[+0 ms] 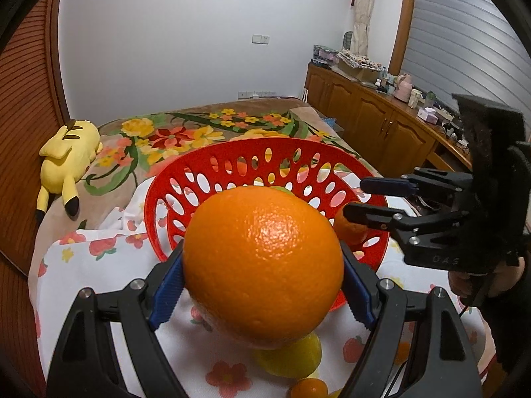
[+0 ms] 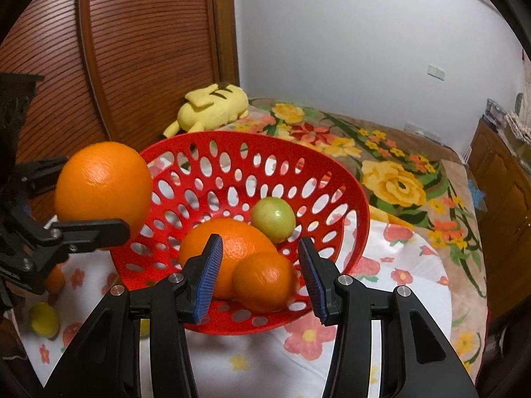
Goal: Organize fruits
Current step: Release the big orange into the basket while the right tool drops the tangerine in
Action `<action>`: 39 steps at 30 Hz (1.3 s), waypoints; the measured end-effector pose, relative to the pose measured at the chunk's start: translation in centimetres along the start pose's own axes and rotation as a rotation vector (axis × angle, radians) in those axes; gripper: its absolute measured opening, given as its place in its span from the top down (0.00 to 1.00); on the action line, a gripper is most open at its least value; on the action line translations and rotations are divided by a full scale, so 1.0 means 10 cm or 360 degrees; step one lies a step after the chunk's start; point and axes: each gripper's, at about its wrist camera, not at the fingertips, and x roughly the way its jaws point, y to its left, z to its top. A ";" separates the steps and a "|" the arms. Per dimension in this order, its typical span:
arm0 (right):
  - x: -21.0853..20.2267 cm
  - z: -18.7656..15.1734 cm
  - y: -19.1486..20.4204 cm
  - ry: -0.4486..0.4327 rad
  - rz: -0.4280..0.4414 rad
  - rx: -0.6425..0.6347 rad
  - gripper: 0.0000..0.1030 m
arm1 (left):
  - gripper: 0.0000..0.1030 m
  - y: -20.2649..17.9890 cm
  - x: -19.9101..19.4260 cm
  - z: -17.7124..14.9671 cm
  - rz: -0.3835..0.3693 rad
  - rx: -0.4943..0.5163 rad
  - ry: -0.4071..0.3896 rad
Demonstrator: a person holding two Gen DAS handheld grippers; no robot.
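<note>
Large orange (image 1: 263,265) in left hand-held gripper (image 1: 262,295), hiding basket (image 1: 186,169) contents

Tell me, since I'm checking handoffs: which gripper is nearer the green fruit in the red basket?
Right. The right gripper is open at the red basket's near rim, facing the green fruit. The left gripper holds a large orange outside the basket's side.

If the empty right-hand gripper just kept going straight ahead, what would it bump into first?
Probably the small orange between the open fingers of the right hand-held gripper, lying in the red basket; depth is uncertain.
</note>
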 end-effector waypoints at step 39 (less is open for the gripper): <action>-0.05 -0.12 -0.06 -0.0029 -0.0008 0.0039 0.51 | 0.16 -0.09 0.21 0.12 0.0188 0.0034 -0.0033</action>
